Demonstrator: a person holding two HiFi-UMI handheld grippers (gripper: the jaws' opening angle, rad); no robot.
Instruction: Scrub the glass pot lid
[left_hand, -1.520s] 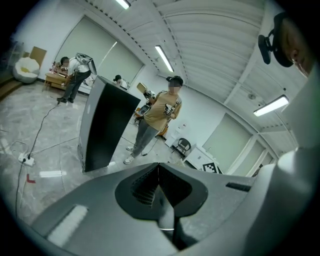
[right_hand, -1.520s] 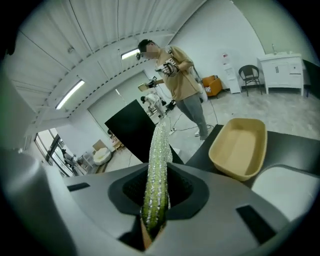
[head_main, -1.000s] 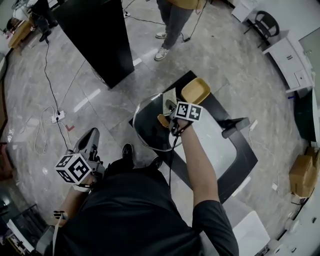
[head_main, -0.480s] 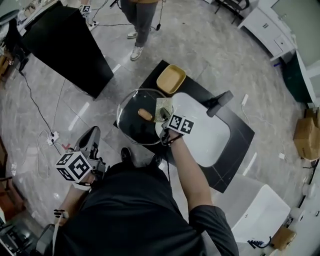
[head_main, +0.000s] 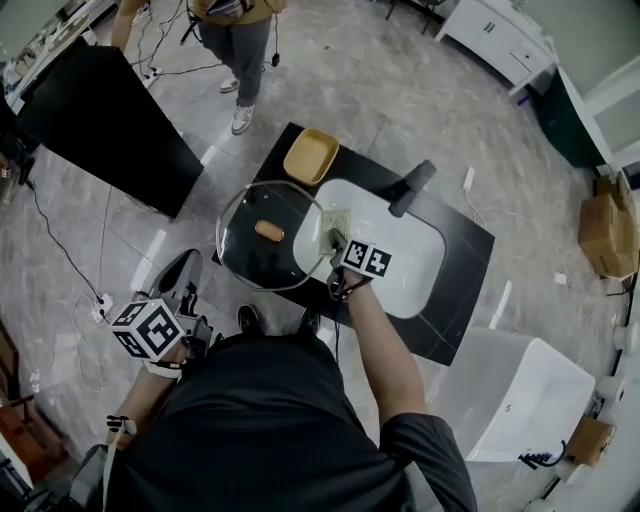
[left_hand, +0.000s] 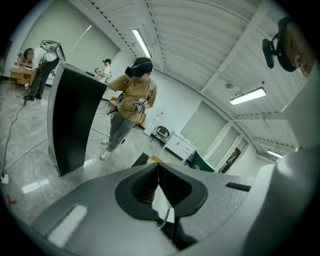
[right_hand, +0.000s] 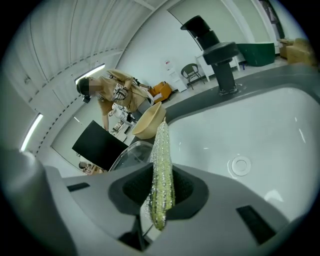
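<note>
Though the head view takes in most of the black counter (head_main: 455, 300), a good deal is cut off. The wearer's torso fills the bottom of frame & covers the counter's near corner. The right forearm hides part of the white sink (head_main: 400, 270) rim. The left hand-held gripper (head_main: 178, 285) sits half behind its marker cube, lower left.

- Glass pot lid (head_main: 245, 255): centre-left of head view, flat on the counter, knob (head_main: 268, 231) up. Round, so no long axis of its own. The tan knob is oblong, long axis approx. across the frame. The lid's right edge overlaps the sink's left rim. In the right gripper view only an arc shows, left of centre.
- Scrub pad (right_hand: 162, 150): green w/ silvery glitter face, standing on edge. Long axis runs away from the camera, far end toward the yellow dish (right_hand: 149, 122).
- Right hand-held gripper (right_hand: 161, 195): clenched on the pad's near end. In head view it's at the lid's right edge, over the sink rim. Contact btw. pad & glass can't be made out.
- Left hand-held gripper: jaws pressed together, nothing btw. them. Held over the floor, well apart from the counter.
- Misc.: faucet (head_main: 412, 188) at the sink's upper edge; a person (head_main: 235, 40) standing at top of frame.
</note>
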